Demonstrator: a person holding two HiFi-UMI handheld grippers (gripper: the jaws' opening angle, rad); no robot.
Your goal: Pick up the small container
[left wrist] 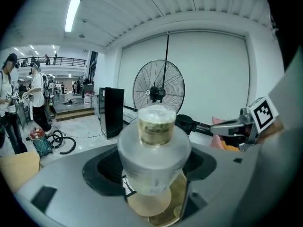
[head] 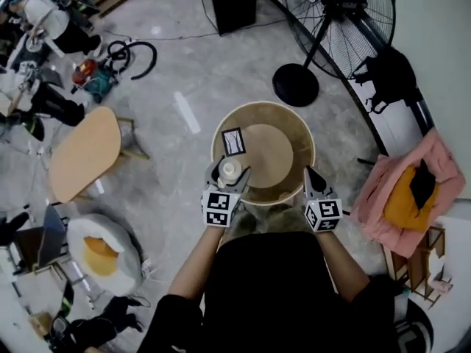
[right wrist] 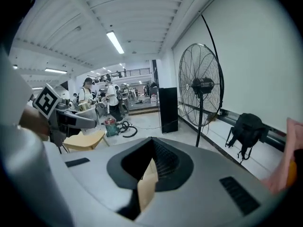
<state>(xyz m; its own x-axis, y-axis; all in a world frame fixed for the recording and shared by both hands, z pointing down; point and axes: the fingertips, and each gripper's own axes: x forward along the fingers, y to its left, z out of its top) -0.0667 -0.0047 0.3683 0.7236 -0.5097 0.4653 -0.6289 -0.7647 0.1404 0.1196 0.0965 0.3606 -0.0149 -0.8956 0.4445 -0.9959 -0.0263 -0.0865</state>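
The small container (left wrist: 154, 145), a frosted smooth-sided jar, sits pinched in the left gripper (head: 229, 173) over the round worktop's (head: 294, 134) near edge, where a slack squeeze could drop it; the right gripper (head: 315, 184) is closed and empty.

One container (head: 230, 171), one table (head: 274, 151), one fan (head: 336, 19)

No words, brand names or numbers can be read anywhere. The only printed signs are black-and-white square markers on the left gripper (head: 229, 172) and the right gripper (head: 310, 175). A white card (head: 233, 141) on the round desk (head: 294, 123), just beyond the left gripper, carries dark print too small to read.
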